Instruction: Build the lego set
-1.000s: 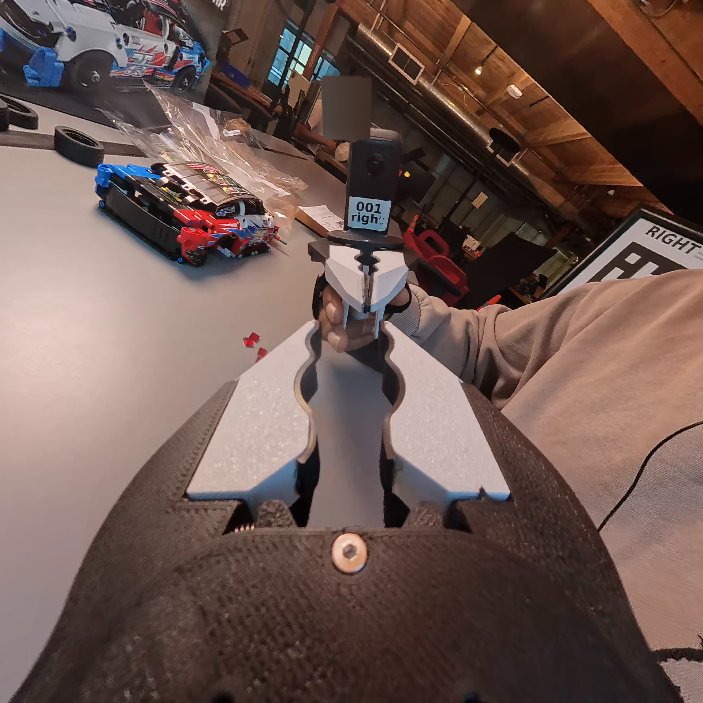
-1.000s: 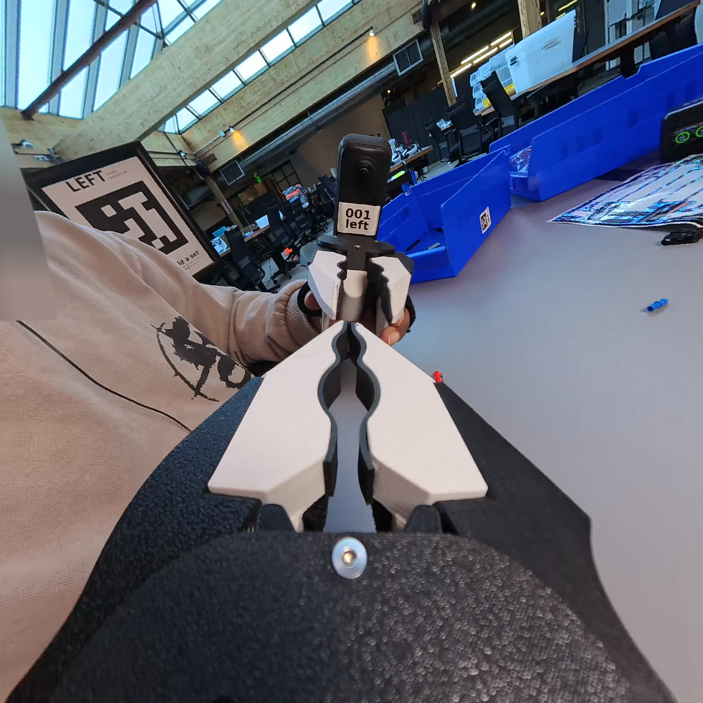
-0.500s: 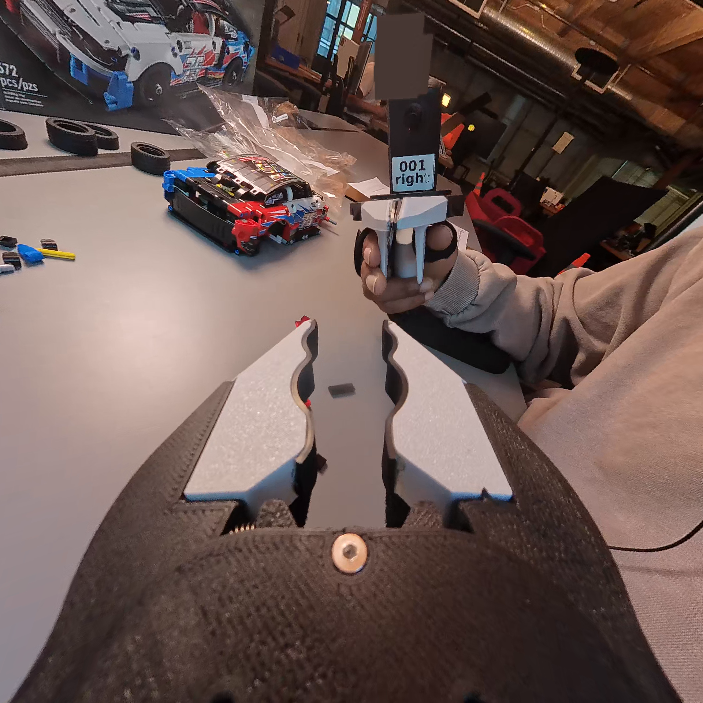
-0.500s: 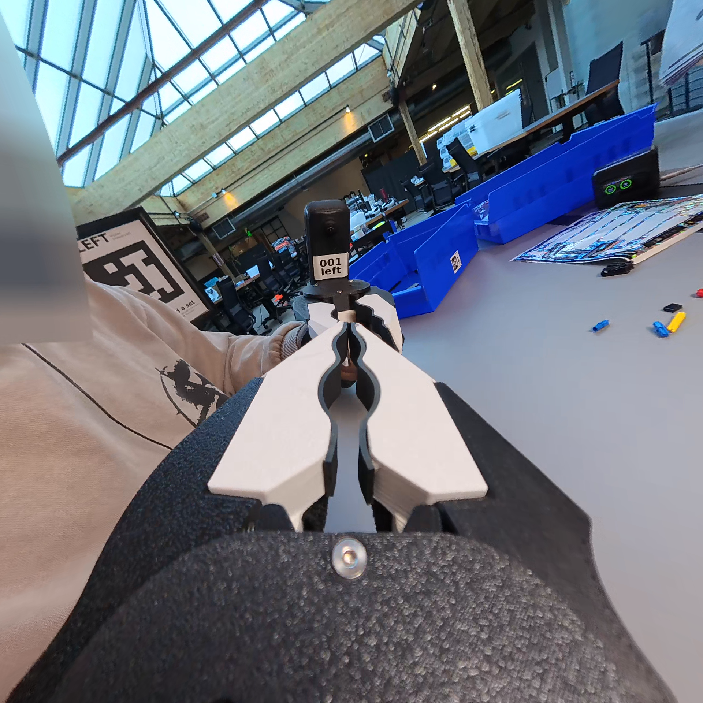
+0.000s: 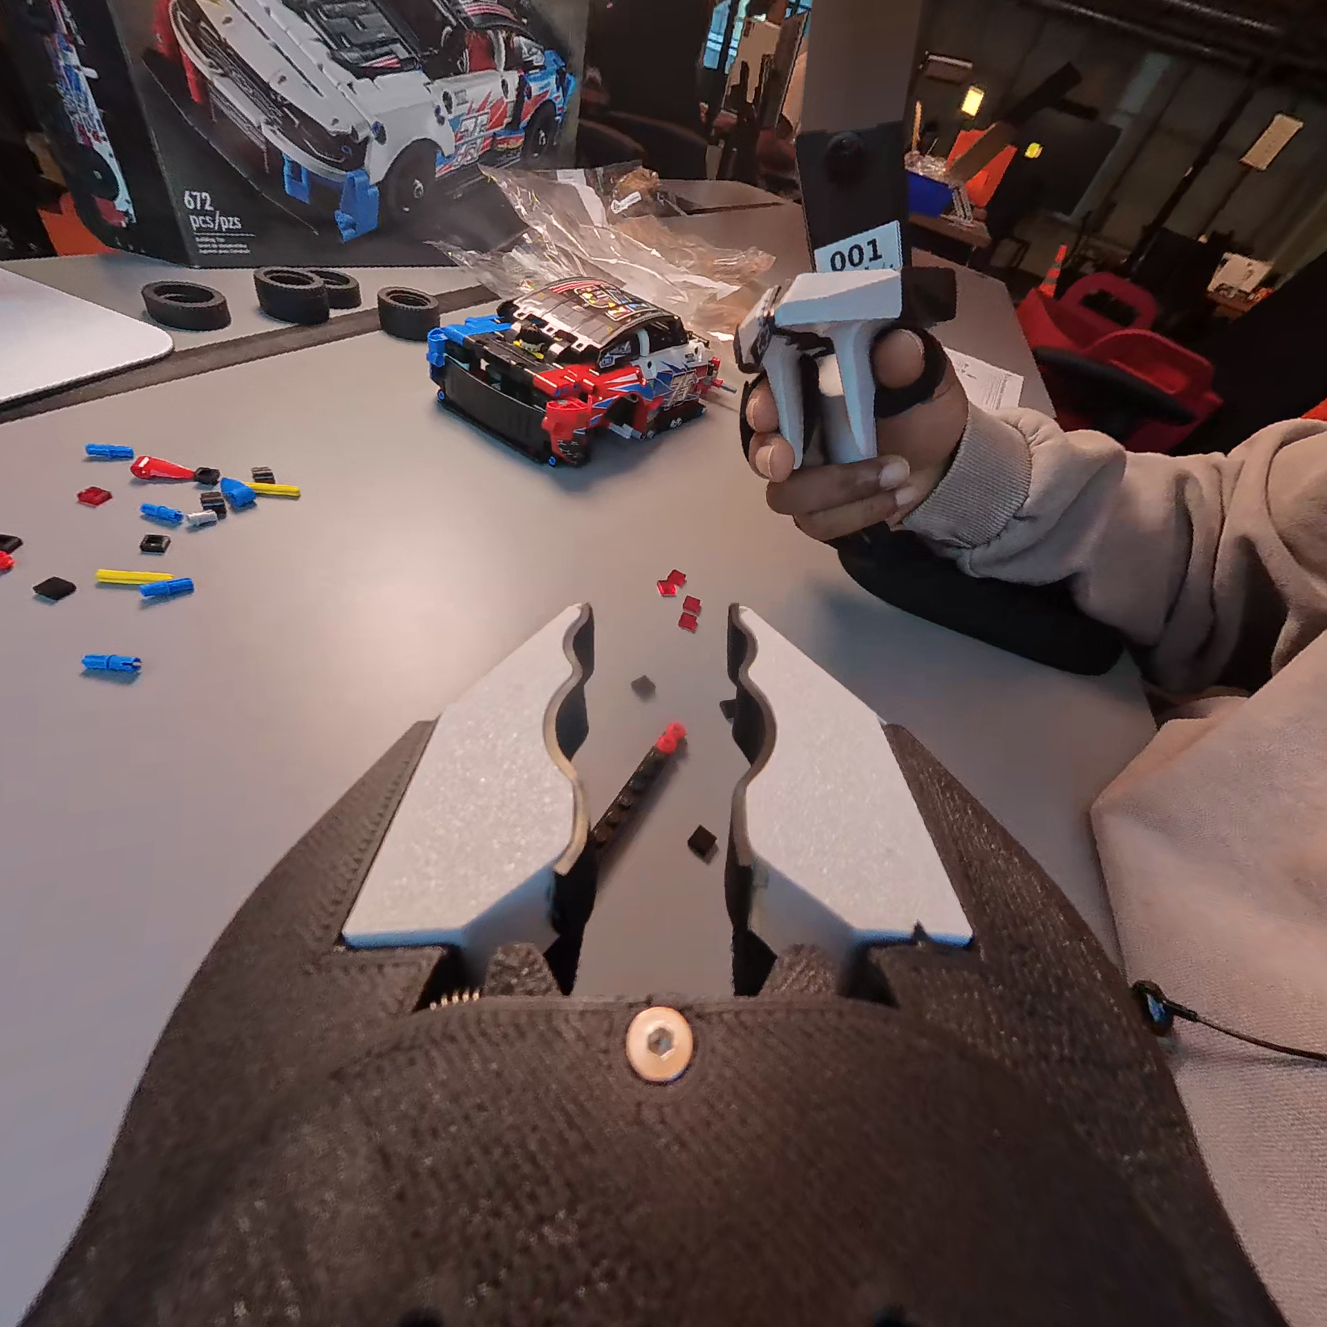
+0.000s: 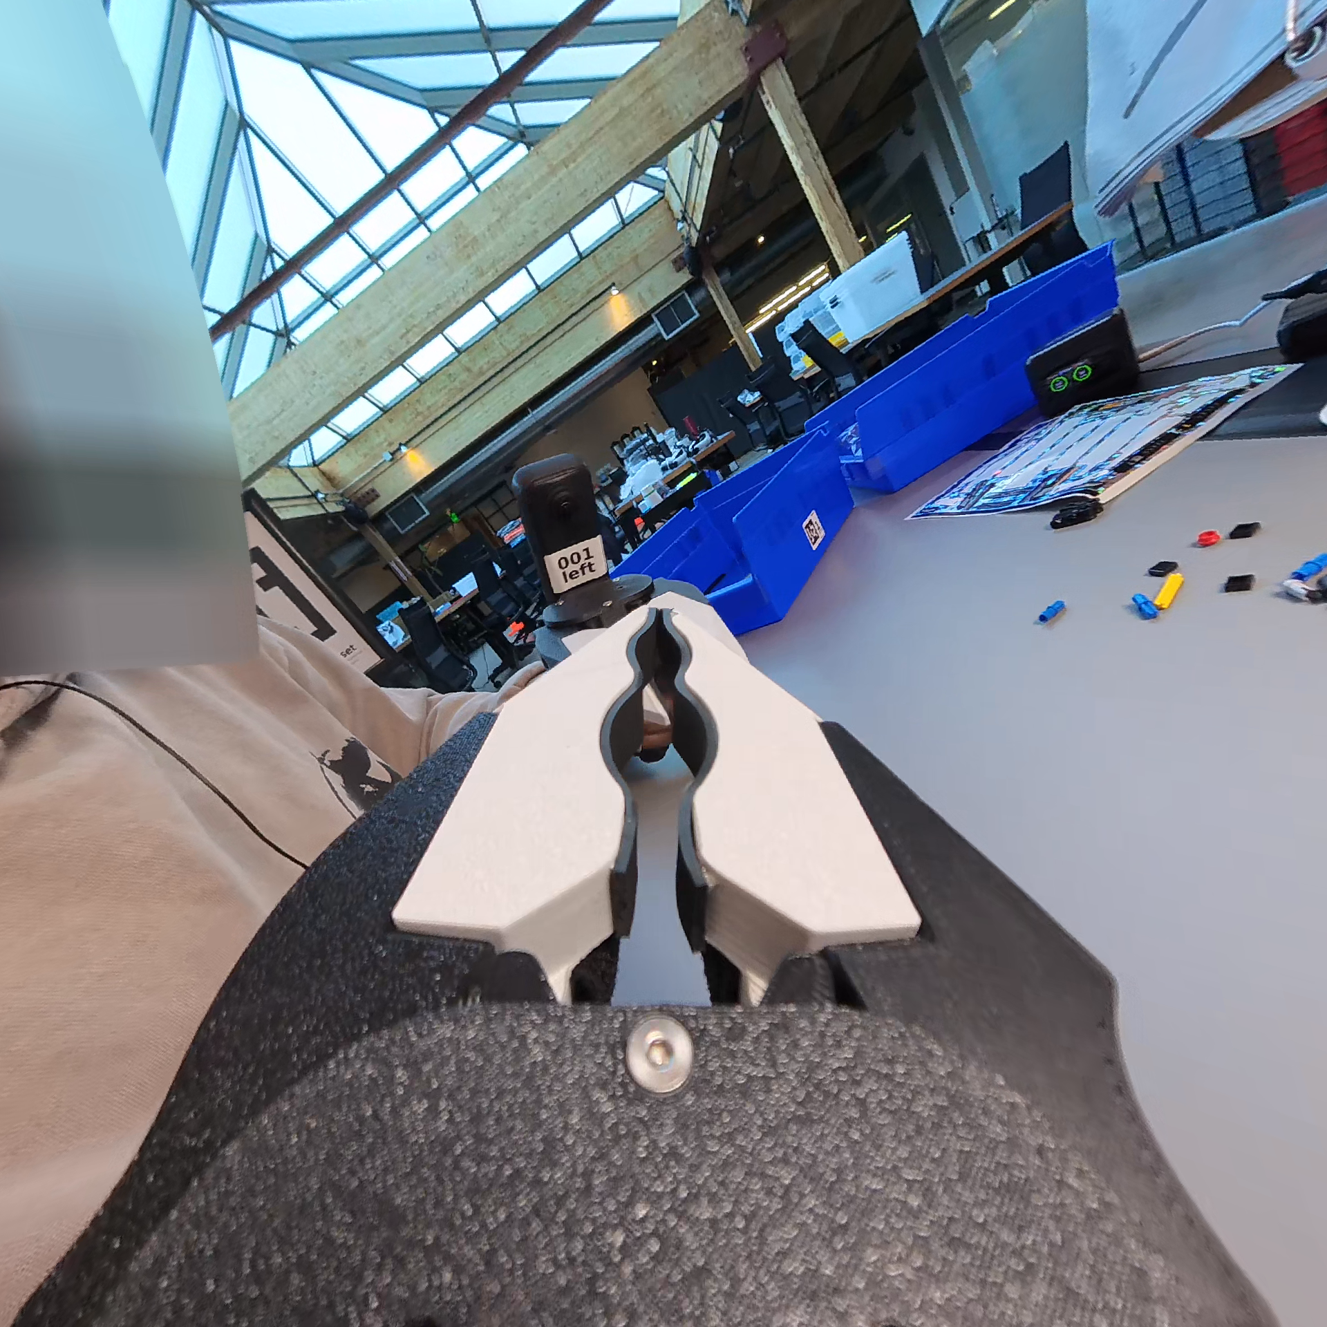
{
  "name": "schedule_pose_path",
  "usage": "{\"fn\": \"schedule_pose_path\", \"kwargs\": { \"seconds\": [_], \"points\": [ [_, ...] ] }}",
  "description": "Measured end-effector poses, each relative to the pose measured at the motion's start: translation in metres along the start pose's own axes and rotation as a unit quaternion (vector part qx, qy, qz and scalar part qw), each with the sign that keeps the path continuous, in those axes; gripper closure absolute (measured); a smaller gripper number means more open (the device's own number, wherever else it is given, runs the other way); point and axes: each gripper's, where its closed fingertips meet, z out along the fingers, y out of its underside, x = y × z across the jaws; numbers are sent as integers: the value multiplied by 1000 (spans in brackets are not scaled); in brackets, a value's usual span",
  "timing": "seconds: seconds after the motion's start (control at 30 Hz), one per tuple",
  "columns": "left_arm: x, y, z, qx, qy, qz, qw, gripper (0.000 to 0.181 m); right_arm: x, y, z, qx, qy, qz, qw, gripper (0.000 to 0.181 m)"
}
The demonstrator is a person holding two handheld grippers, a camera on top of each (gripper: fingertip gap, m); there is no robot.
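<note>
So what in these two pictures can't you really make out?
- Black beam, left wrist view: its near end is hidden behind the left claw finger.
- Lego car, same view: the far side faces away.
- Right claw, right wrist view: tips look shut; anything pinched is too small to tell.
- Upper left of the right wrist view: covered by a blur patch.
- Small loose pieces there: shapes too tiny to tell.
</note>
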Motion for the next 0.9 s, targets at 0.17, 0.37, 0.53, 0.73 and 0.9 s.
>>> {"fn": "schedule_pose_path", "kwargs": {
  "seconds": [0.17,0.37,0.53,0.73,0.9],
  "points": [
    [2,14,6,-34,3,26,999,150,8,-4,-4,11,14,15,1000,181],
    [9,29,11,-76,22,55,995,157,17,-10,-10,22,34,26,999,181],
    [9,41,11,-115,28,89,989,159,21,-15,-14,35,50,30,998,181],
    [15,62,-1,-182,75,166,966,163,28,-21,-20,54,77,34,995,181],
    [34,68,-2,-203,142,189,950,161,30,-18,-25,58,84,45,994,181]
  ]
}}
